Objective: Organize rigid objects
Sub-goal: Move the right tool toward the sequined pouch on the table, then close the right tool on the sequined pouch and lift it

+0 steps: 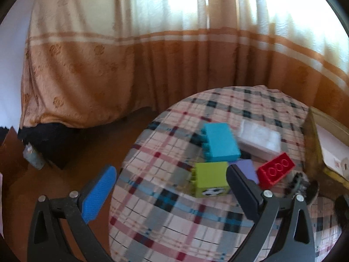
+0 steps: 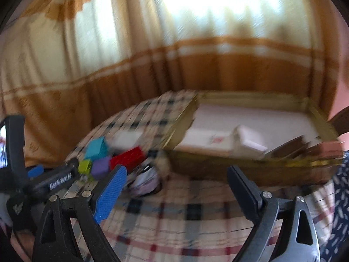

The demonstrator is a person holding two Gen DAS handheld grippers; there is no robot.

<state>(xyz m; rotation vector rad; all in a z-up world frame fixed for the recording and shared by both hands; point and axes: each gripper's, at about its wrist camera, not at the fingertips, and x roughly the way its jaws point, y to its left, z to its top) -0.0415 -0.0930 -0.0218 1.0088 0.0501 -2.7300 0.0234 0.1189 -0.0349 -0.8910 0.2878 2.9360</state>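
On a round table with a plaid cloth lie toy bricks: a teal one, a lime one with a football picture, a purple one, a red one and a white one. My left gripper is open just short of the lime brick, with nothing between its fingers. My right gripper is open over the cloth, holding nothing. The same bricks, teal, lime, purple and red, sit beyond its left finger. The left gripper reaches toward them.
A gold-rimmed open box with a white lining stands on the right of the table, holding white boxes and brown pieces. A small dark and pale object lies near the box. Orange curtains hang behind; the floor drops off left of the table.
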